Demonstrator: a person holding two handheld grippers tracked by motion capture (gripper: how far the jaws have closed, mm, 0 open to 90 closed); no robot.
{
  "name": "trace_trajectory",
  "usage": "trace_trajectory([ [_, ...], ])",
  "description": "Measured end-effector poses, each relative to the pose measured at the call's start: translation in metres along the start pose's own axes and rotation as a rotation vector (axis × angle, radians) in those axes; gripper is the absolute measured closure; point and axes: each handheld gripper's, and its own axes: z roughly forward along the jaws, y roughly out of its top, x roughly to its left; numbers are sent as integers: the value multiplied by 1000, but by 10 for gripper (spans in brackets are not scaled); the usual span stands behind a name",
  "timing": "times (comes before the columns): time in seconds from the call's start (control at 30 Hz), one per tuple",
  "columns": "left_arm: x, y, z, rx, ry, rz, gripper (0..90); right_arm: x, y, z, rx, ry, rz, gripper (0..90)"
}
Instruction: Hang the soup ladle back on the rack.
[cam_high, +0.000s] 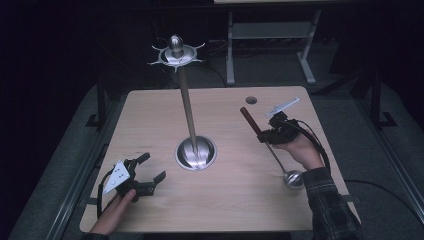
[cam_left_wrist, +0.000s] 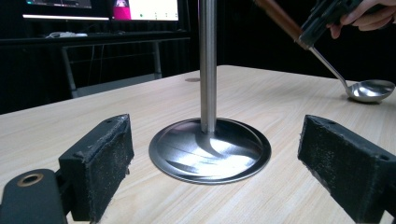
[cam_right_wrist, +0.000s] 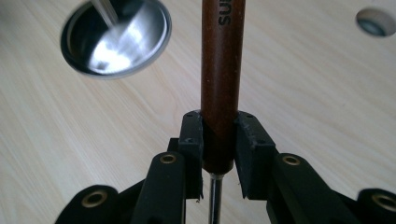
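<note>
While our right tool (cam_high: 263, 135) clamps the ladle (cam_high: 272, 150) by the brown handle (cam_right_wrist: 222, 70), its jaws pressed on either side near the lower end of the wood, the ladle slants down to the bench (cam_high: 230, 200); its bowl (cam_high: 294, 179) sits at the bench's right edge, low by our right hand (cam_high: 302, 150), though we cannot tell whether it rests on the wood or hangs just above it; the handle tip points up and away from us. Our left tool (cam_high: 152, 170) lies low near the left front corner, jaws wide apart with nothing between them, aimed at the stand (cam_high: 189, 105); that stand rises from a round steel base (cam_left_wrist: 210, 149) mid-bench to a hooked crown (cam_high: 176, 54) at the top; ladle and stand are well apart.
</note>
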Motion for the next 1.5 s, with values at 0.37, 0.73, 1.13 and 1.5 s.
trace_trajectory([
  [0.37, 0, 0, 0, 0, 1, 0, 97, 2, -11, -23, -196, 29, 6, 736],
  [0.73, 0, 0, 0, -1, 3, -1, 97, -1, -18, -44, -357, 43, 30, 736],
  [1.13, 0, 0, 0, 0, 3, 2, 97, 4, -13, -57, -431, 46, 27, 737],
  [1.5, 0, 0, 0, -2, 3, 0, 97, 20, 7, -68, -460, 86, -14, 736],
])
